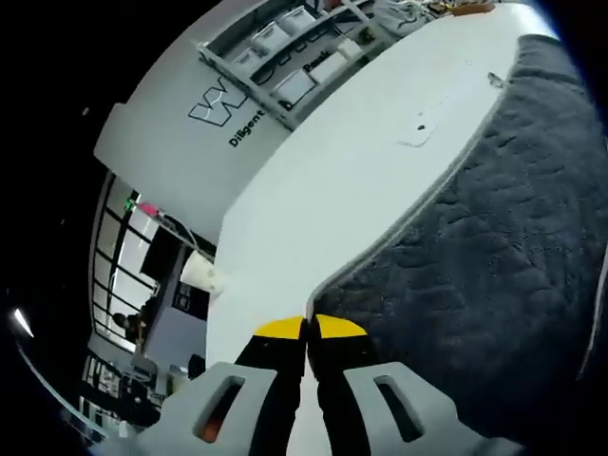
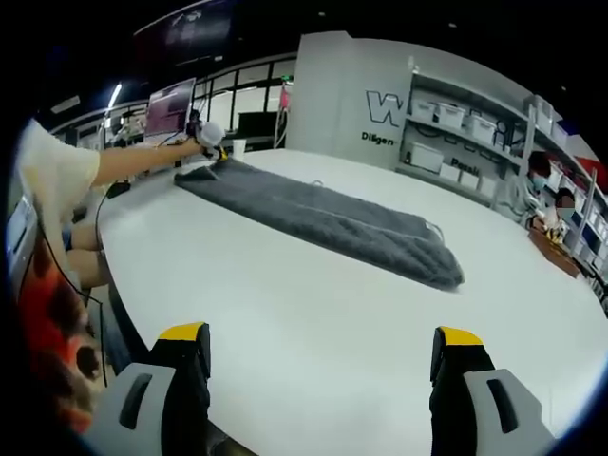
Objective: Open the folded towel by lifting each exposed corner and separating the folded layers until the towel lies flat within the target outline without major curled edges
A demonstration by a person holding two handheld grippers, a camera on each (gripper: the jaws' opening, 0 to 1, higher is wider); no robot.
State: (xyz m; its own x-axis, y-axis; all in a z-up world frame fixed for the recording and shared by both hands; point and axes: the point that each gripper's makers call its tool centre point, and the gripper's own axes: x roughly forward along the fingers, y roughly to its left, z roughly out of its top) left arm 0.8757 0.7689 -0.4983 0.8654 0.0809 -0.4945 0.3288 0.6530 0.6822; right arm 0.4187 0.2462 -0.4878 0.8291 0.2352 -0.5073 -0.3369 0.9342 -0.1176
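Note:
A dark grey towel lies folded into a long strip on the white table. In the left gripper view the towel covers the right side, and its edge runs down to my left gripper, which is shut on the towel's corner. In the right gripper view that left gripper sits at the towel's far left end, held by a person's arm. My right gripper is open above bare table, well short of the towel's near right end.
A white partition wall with lettering and shelves of white bins stand behind the table. Two people sit at the far right. A person's body is at the table's left edge. Small marks lie on the table.

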